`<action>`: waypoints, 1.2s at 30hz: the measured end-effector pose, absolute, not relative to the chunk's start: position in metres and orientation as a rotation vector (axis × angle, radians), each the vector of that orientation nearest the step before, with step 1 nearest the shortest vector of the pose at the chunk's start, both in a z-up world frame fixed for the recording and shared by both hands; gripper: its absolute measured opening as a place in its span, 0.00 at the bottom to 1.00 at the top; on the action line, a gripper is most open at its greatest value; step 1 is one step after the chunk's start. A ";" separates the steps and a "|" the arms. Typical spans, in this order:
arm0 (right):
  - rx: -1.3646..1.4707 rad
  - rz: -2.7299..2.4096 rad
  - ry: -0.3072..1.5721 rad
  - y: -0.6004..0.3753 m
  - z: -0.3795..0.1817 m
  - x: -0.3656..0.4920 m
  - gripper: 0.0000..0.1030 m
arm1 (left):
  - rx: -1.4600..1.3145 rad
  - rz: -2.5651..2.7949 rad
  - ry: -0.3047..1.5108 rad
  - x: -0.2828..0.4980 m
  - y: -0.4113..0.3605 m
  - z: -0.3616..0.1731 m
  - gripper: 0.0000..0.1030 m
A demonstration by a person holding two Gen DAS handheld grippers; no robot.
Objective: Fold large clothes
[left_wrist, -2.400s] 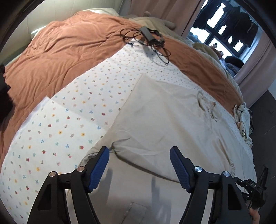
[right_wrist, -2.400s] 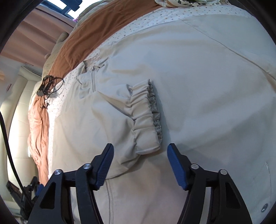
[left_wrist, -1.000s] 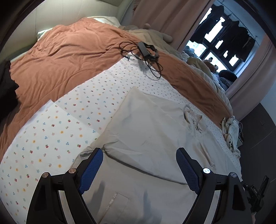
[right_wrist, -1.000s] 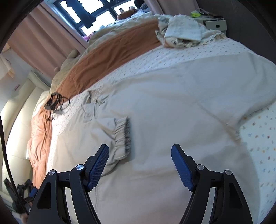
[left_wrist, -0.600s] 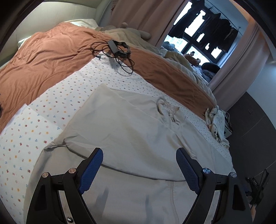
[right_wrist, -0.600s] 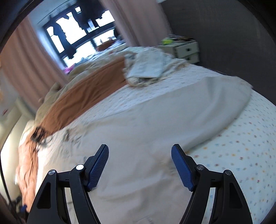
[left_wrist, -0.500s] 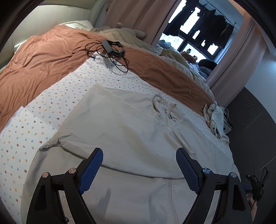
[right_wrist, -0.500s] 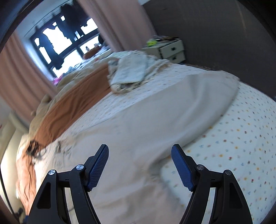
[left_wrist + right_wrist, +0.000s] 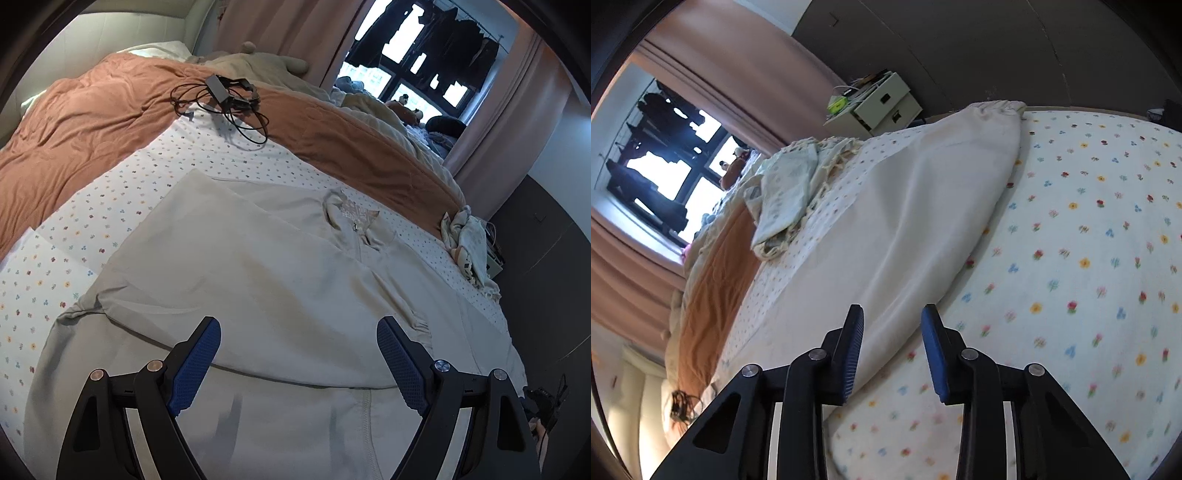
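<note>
With one sleeve already folded across the large beige zip-front jacket (image 9: 280, 280) spread on the floral-sheeted bed (image 9: 1089, 258), the right gripper (image 9: 892, 350) has swung to the outstretched sleeve (image 9: 923, 221), jaws closing around its edge, while the left gripper (image 9: 299, 365) hovers wide open, empty.

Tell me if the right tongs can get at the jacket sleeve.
Probably yes. The right tongs are closing with the sleeve edge between the pads, nothing lying over it; the pads don't look pressed on it yet.
</note>
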State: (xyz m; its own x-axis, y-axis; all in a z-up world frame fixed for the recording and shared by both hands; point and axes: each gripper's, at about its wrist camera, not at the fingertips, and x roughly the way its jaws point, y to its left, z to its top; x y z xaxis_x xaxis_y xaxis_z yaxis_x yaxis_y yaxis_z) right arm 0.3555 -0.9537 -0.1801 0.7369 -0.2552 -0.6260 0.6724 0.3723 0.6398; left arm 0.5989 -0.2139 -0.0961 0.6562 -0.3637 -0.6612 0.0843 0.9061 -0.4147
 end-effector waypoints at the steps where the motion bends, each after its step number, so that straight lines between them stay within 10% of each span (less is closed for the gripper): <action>1: 1.039 -0.620 0.464 -0.958 -0.185 0.355 0.31 | -0.366 -0.257 0.821 0.600 -0.213 -0.097 0.84; 19: 1.154 -0.588 0.428 -0.997 -0.232 0.379 0.08 | -0.358 -0.223 0.845 0.609 -0.217 -0.112 0.84; 36: 0.975 -0.209 0.251 -0.888 -0.089 0.390 0.06 | -0.515 -0.322 0.800 0.593 -0.200 -0.080 0.84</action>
